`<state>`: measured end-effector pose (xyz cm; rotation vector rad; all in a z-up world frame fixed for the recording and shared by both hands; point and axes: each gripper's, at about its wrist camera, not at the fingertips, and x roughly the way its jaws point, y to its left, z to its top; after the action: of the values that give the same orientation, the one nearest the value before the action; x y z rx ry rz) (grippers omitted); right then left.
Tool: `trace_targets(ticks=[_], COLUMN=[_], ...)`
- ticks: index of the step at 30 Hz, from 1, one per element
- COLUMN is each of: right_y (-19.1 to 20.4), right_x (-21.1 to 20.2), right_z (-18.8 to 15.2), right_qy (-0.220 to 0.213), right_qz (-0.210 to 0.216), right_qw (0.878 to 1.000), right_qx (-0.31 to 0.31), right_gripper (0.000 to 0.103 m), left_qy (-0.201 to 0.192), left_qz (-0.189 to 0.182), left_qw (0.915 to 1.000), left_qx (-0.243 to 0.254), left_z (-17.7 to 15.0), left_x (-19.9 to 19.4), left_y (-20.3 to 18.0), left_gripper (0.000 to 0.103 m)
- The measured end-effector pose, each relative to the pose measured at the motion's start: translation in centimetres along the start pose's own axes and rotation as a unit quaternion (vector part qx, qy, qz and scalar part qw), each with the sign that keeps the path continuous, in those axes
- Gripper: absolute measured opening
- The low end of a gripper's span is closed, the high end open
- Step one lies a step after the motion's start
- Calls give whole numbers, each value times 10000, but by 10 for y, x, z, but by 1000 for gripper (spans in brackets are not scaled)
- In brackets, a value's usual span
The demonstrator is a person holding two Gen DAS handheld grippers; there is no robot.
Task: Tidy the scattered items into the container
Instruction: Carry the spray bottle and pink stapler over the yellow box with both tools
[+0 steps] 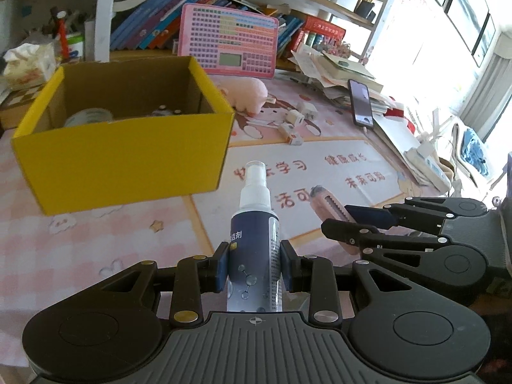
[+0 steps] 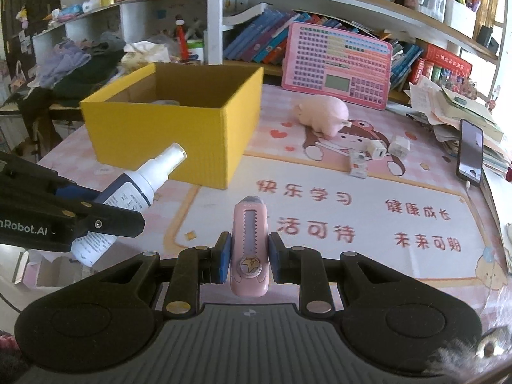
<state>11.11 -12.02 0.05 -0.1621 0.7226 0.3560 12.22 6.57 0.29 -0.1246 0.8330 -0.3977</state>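
My left gripper [image 1: 255,264] is shut on a blue-and-white spray bottle [image 1: 256,220], whose nozzle points toward the yellow cardboard box [image 1: 124,156] ahead and to the left. My right gripper [image 2: 248,254] is shut on a pink utility knife [image 2: 249,240], held above the desk mat. In the right wrist view the spray bottle [image 2: 134,192] and the left gripper [image 2: 92,211] show at the left, near the yellow box [image 2: 179,128]. The right gripper [image 1: 345,224] with the pink knife [image 1: 326,201] shows at the right of the left wrist view. Inside the box lie a roll of tape [image 1: 89,116] and small items.
On the pink mat lie a pink plush pig [image 2: 323,112], two white chargers [image 2: 388,148] and a small white piece [image 2: 358,166]. A phone [image 2: 470,152] rests beside a pile of papers [image 2: 454,112] at the right. A pink keyboard toy [image 2: 339,64] leans on the bookshelf.
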Motion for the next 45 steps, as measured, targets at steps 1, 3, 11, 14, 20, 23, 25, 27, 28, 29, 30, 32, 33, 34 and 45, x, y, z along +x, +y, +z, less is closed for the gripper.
trace_targets(ticks=[1,3,11,14,20,23,25,27,28,29,30,32,33,34,45], right_y=[4,13,35,39,46,49,53,56,59,61,63,66,68,69,95], right_x=[-2,-4,-11,-11,-17,-19,-20,-20,-20,-19,-19,-17,-16,-14,2], right_z=[-1,-1,-6,-9,-12,-12,-12,-13,-13,-13,-13,-12,-11,-10,5], right_qy=[-3,-9,29,92,69,49,45,63,74,82,87,95,101,106,45], right_qz=[10,25,109,130,138,160,185,218,241,264,285,335,360,393,855], right_qw=[10000,10000,9998,9997,9997,9996,9995,9993,9991,9990,9988,9985,9984,9982,9928], right_qx=[-7,-34,-167,-171,-192,-226,-264,-306,-332,-357,-381,-419,-433,-451,-837], right_gripper=[23,23,23,23,23,23,23,23,23,23,23,23,23,23,23], left_qy=[-10,-30,-30,-2,-20,-31,-30,-15,-9,-4,-2,0,-1,-5,-181], left_qz=[-4,-11,17,59,56,55,69,82,89,99,108,136,159,186,580], left_qw=[10000,10000,9999,9998,9998,9999,9999,9998,9998,9997,9997,9995,9995,9994,9957], left_qx=[-9,-10,-138,-186,-179,-136,-135,-168,-187,-209,-228,-268,-287,-309,-694], left_z=[-3,-9,-24,-29,-34,-35,-36,-38,-39,-40,-41,-43,-44,-45,-51], left_x=[-4,-10,-25,-28,-35,-38,-39,-40,-41,-42,-43,-45,-47,-48,-66], left_y=[2,5,17,21,23,22,23,25,26,27,29,32,34,36,66], left_gripper=[31,31,31,31,31,31,31,31,31,31,31,31,31,31,31])
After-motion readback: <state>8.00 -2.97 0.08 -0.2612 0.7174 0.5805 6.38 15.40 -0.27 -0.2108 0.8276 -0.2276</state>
